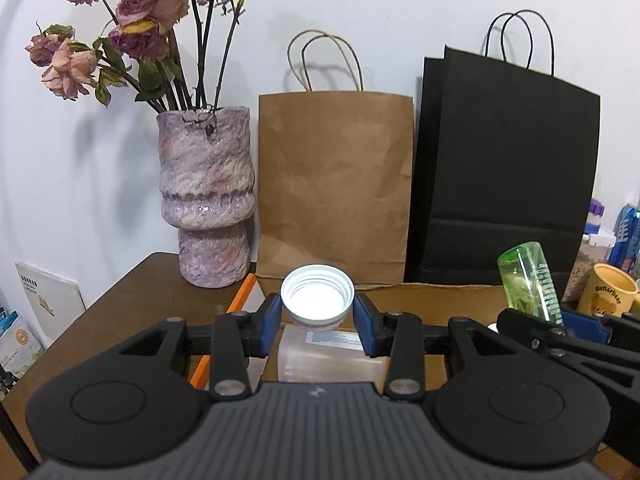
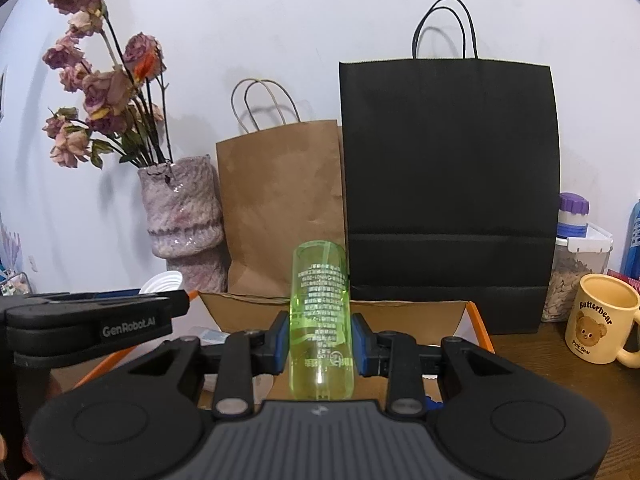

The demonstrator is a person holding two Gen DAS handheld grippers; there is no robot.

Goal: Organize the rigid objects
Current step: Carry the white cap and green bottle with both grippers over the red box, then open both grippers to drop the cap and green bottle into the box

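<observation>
My left gripper (image 1: 317,312) is shut on a white threaded screw cap (image 1: 317,295), its hollow side facing the camera, held above an open cardboard box (image 1: 440,294). Below the cap a clear plastic container with a label (image 1: 328,354) lies in that box. My right gripper (image 2: 319,338) is shut on a translucent green bottle (image 2: 320,312) printed with white text, its end pointing away and up. In the left wrist view the green bottle (image 1: 528,280) and the right gripper (image 1: 560,326) show at the right. From the right wrist, the left gripper (image 2: 176,300) and the white cap (image 2: 162,282) show at the left.
A pink mottled vase (image 1: 206,196) with dried roses stands at the back left of the wooden table (image 1: 120,304). A brown paper bag (image 1: 334,184) and a black paper bag (image 1: 508,168) lean on the wall. A yellow bear mug (image 2: 600,330), a seed-filled container (image 2: 576,276) and a purple-lidded jar (image 2: 573,216) stand right.
</observation>
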